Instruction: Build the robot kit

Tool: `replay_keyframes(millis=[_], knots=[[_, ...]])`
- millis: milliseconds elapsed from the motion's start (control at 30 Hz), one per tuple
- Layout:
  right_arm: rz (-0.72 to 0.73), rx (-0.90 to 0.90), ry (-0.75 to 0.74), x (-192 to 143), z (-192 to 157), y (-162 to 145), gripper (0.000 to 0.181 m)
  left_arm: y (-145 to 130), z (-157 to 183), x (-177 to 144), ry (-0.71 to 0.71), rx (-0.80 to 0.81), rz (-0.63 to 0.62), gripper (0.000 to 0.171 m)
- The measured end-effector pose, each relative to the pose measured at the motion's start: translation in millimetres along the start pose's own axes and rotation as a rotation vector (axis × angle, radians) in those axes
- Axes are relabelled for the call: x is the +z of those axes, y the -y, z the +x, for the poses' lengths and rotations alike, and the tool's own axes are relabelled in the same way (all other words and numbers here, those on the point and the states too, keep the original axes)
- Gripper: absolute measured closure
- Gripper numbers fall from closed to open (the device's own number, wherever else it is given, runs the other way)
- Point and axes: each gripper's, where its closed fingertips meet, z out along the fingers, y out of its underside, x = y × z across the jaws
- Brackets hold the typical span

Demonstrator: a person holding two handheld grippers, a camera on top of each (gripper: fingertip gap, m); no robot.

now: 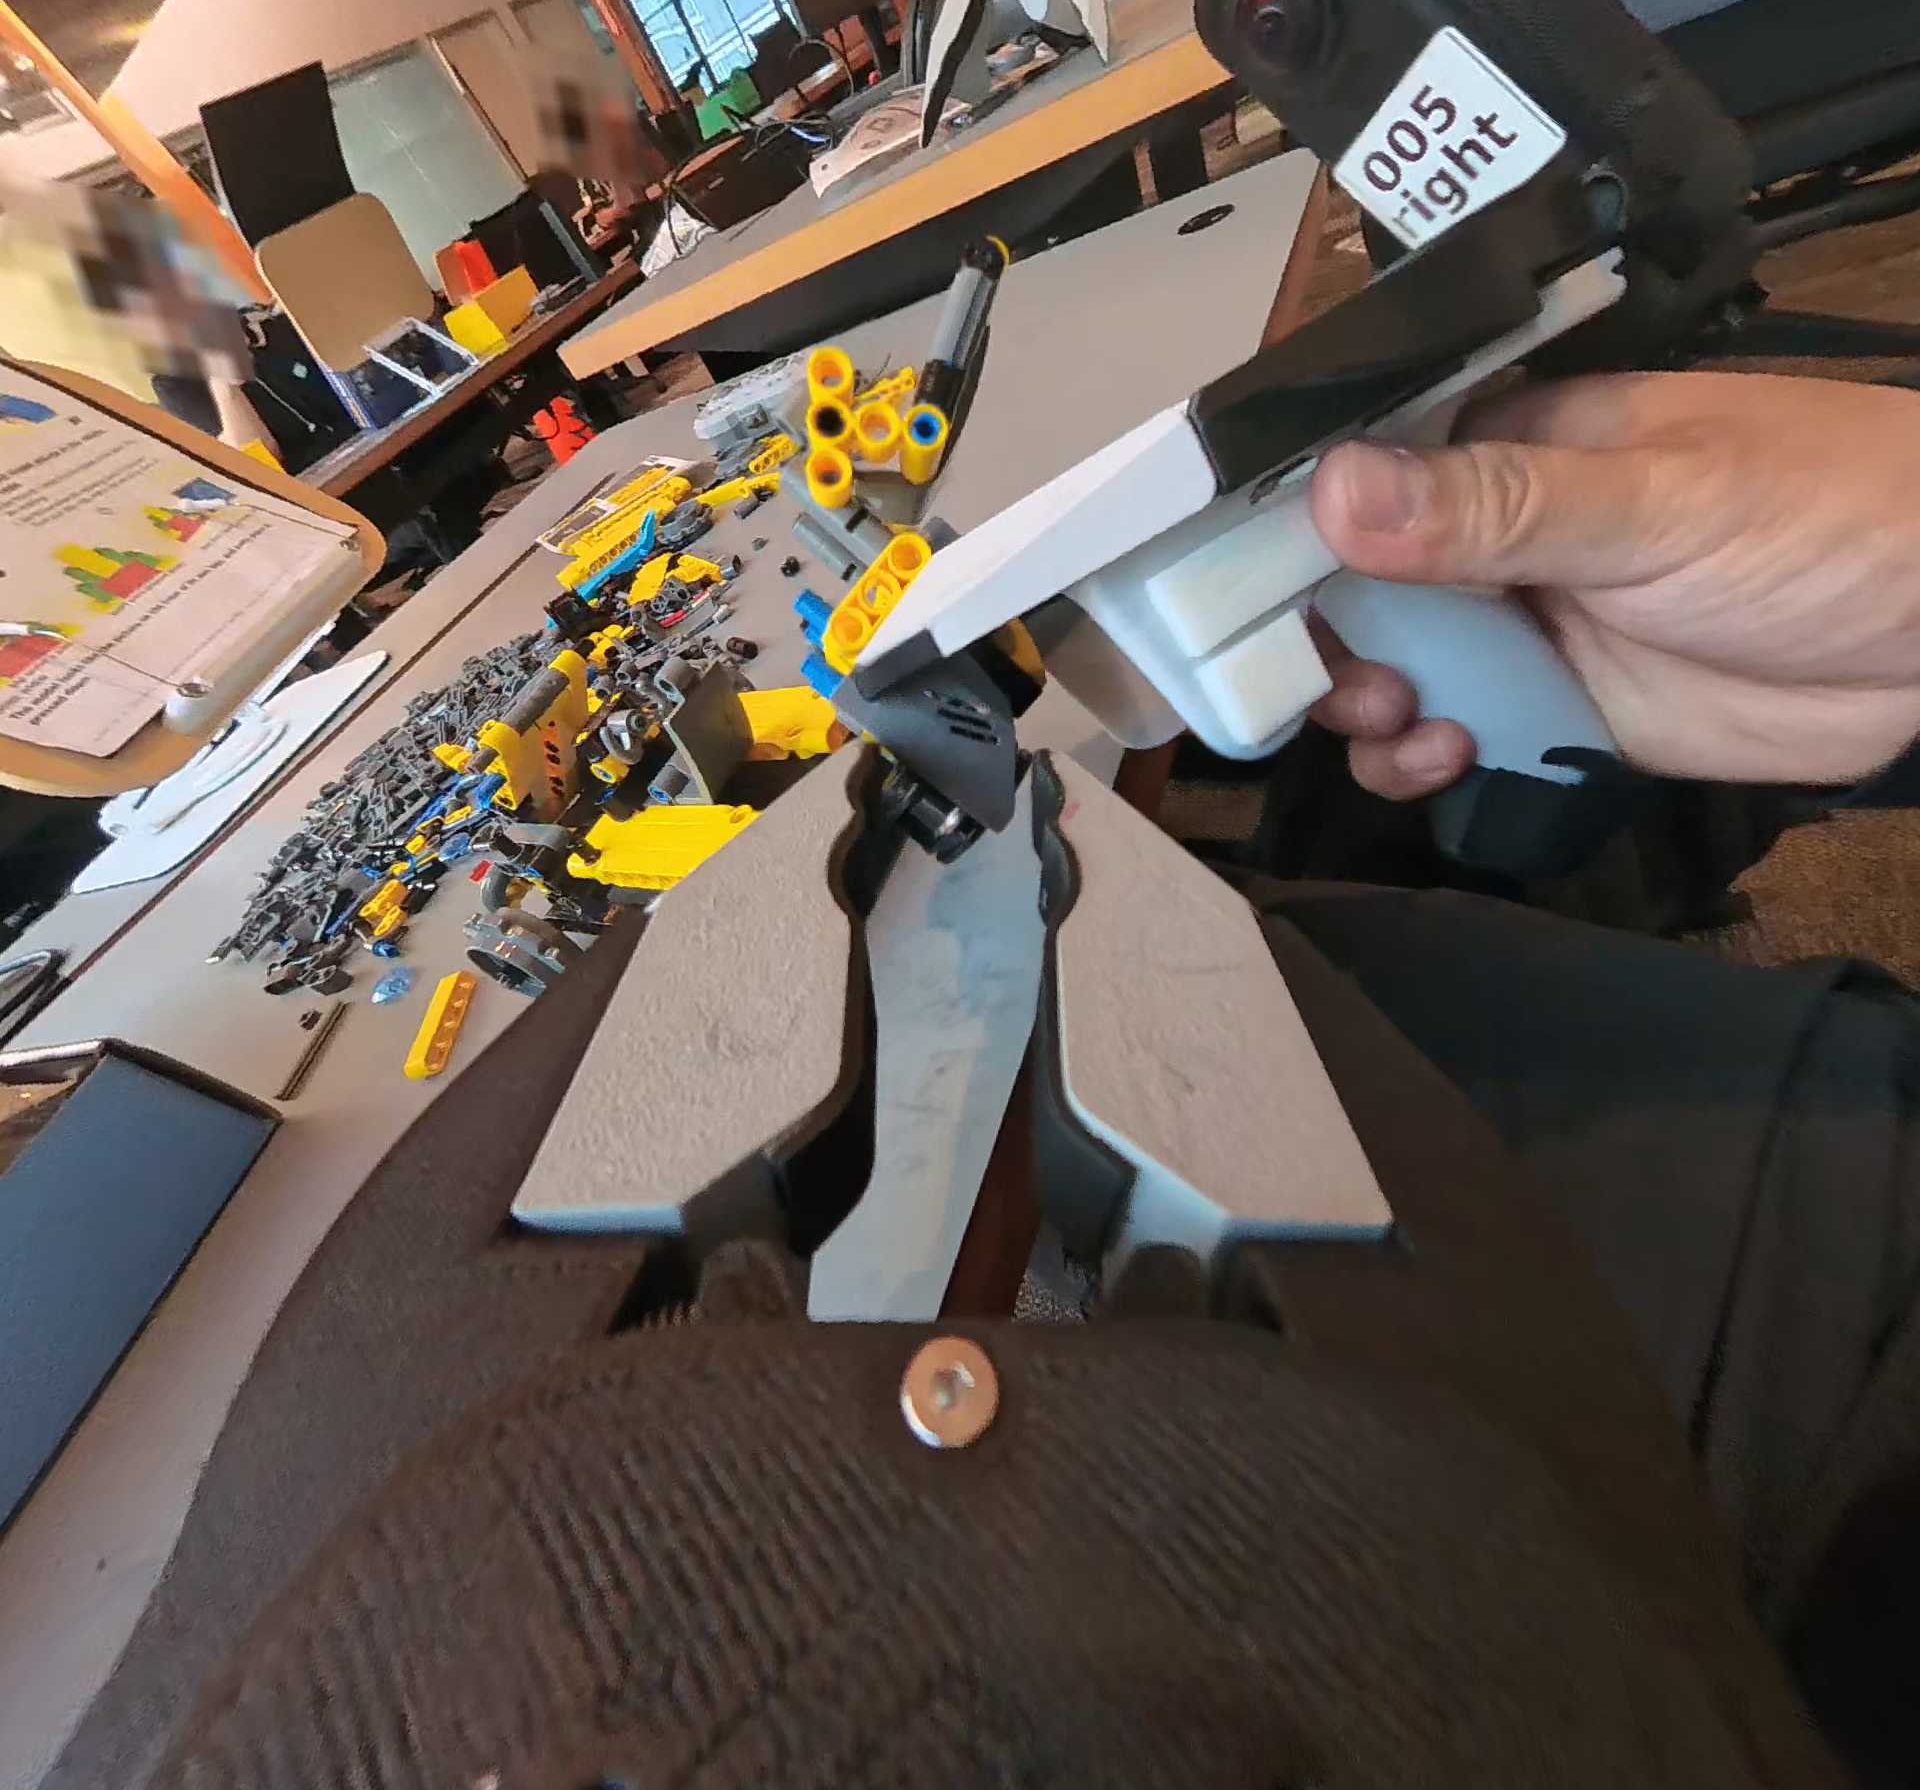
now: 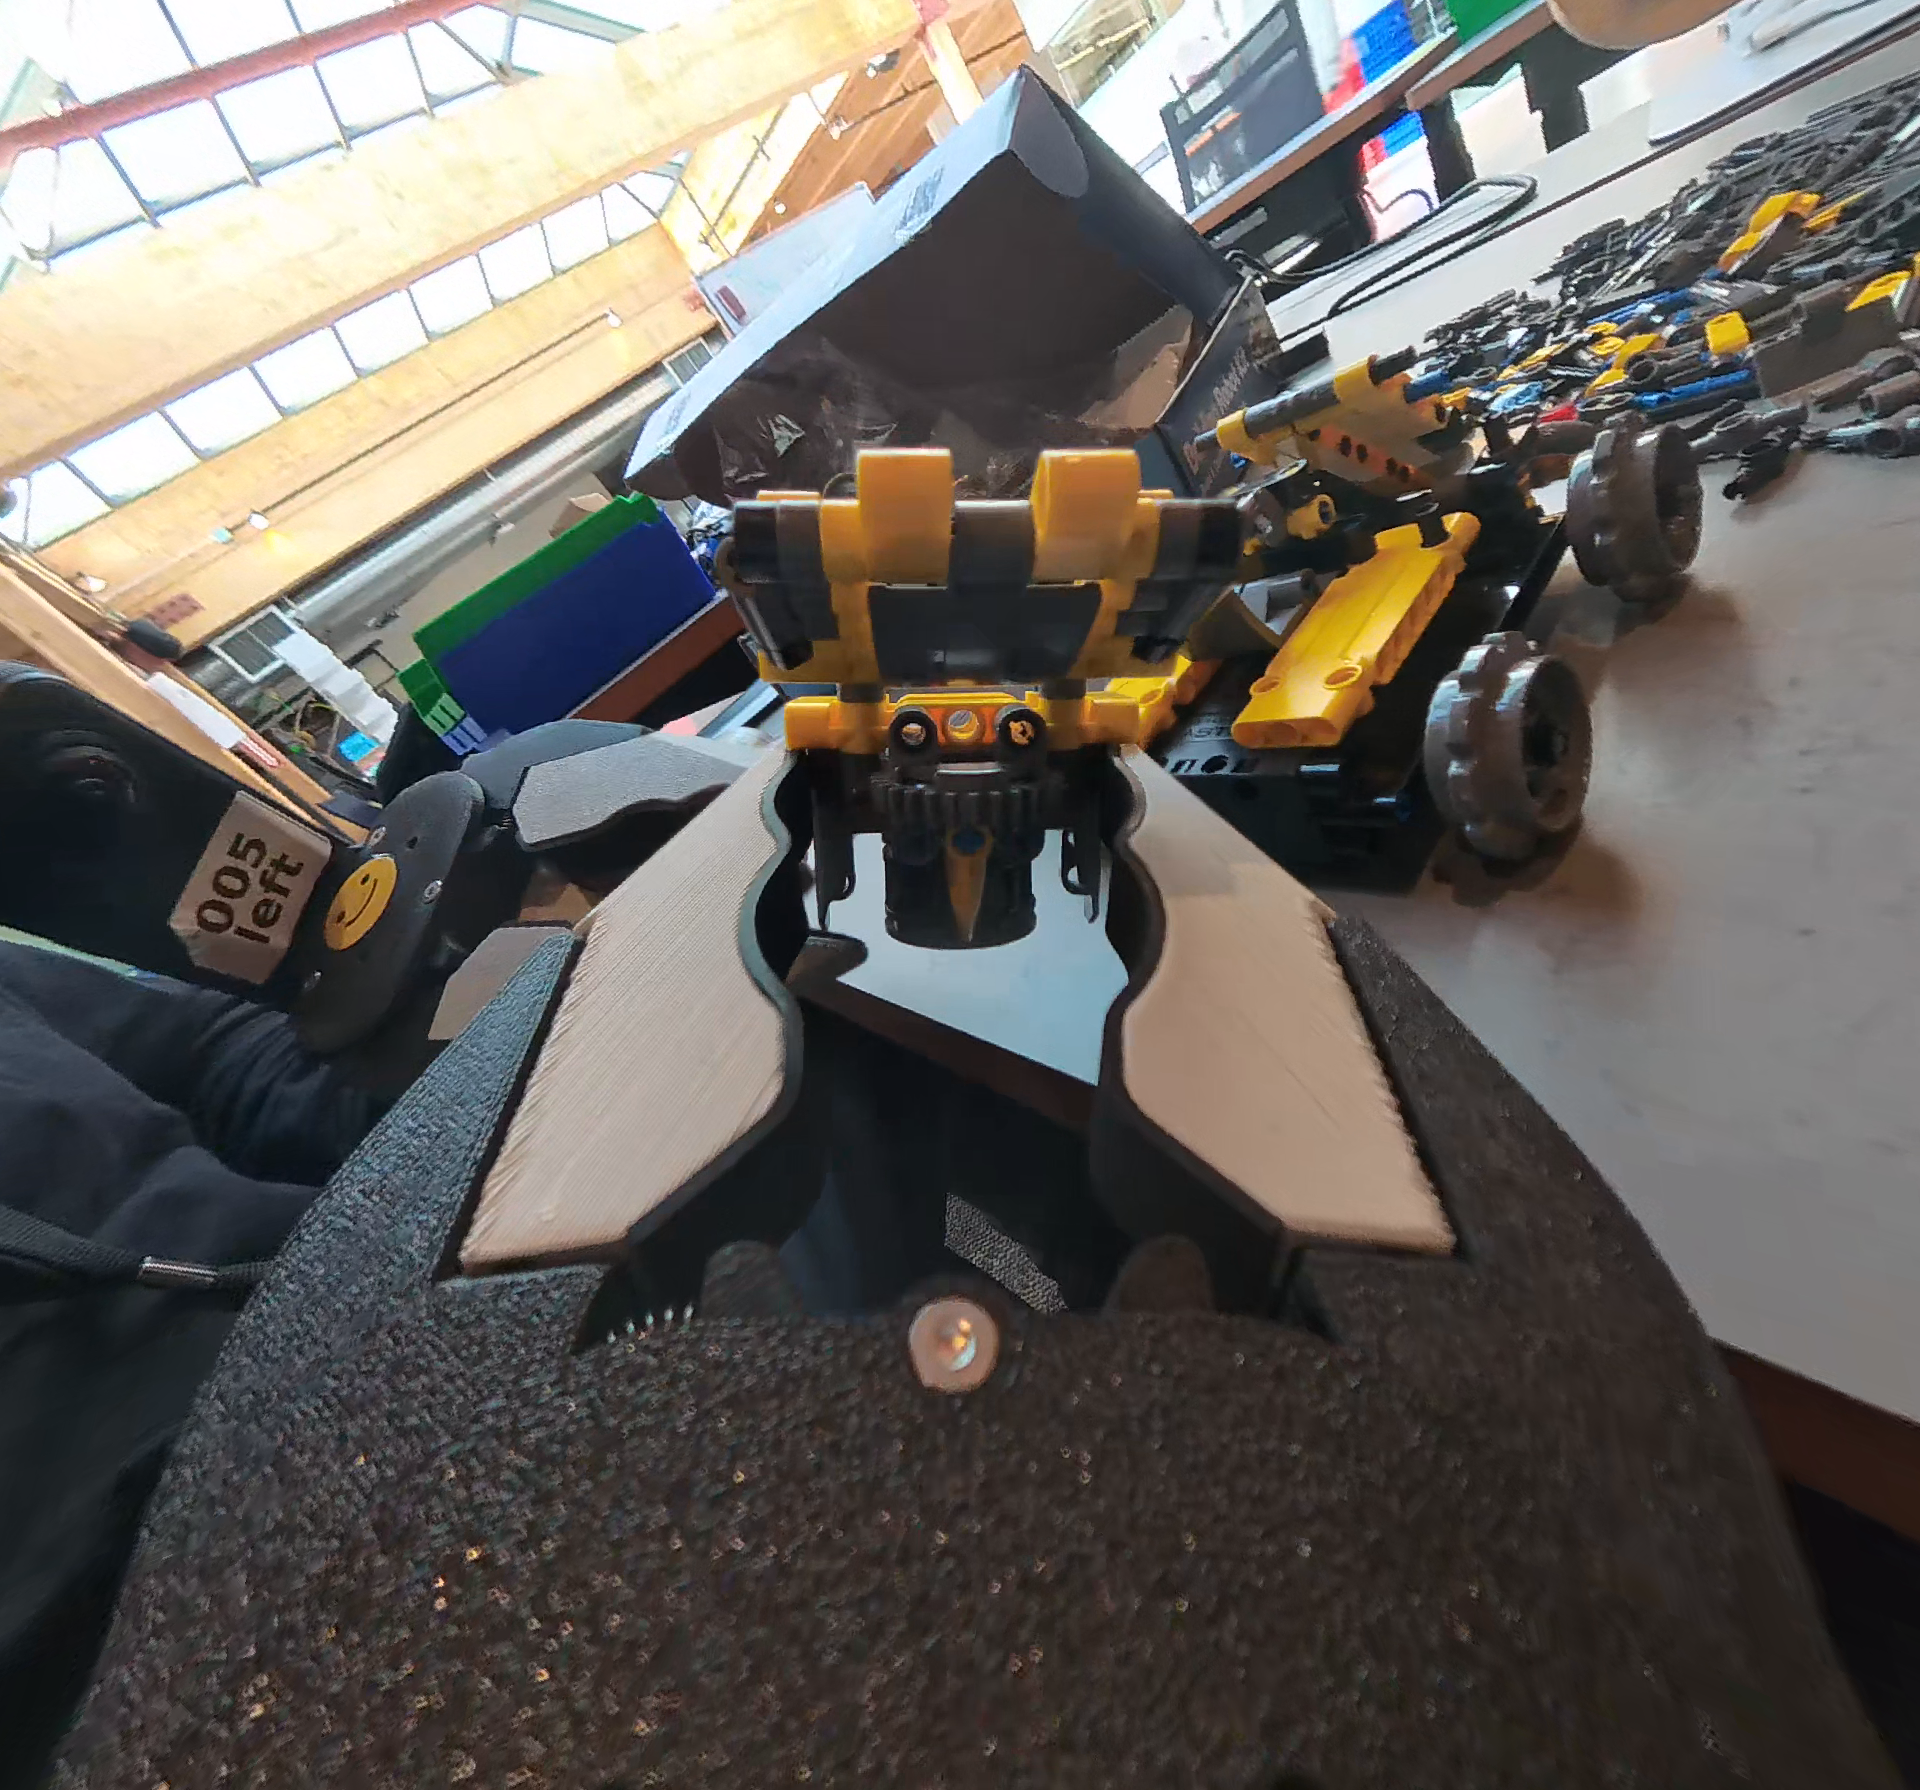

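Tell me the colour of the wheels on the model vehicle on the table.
Dark grey wheels, clearest in the right wrist view.

In the left wrist view, the right gripper [image 1: 940, 784] covers most of the yellow toy assembly [image 1: 868, 597] it meets at frame centre. Mosaic patches blur the upper left. The instruction sheet [image 1: 135, 587] is cut off by the left edge.

In the right wrist view, the wheeled model [image 2: 1382, 639] is partly hidden behind that assembly [image 2: 977, 597].

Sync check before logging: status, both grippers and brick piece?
Right gripper shut on yellow-black brick assembly. Left gripper open, tips flanking its black hub. Loose parts pile aside.
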Motion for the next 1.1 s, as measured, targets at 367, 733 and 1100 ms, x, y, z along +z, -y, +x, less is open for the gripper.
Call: replay_keyframes(millis=[367, 733, 1100], knots=[[-0.085, -0.187, -0.151, -10, 1, -7, 0.127, -4, 4, 3, -0.054, -0.091, 0.002, 0.151], [-0.122, -0.281, -0.140, -9, -12, -8, 0.128, -6, 4, -1, -0.003, 0.014, 0.022, 0.145], [-0.283, -0.605, -0.158, -20, -24, -17, 0.140, -15, 9, -17, -0.186, -0.331, 0.060, 0.148]])
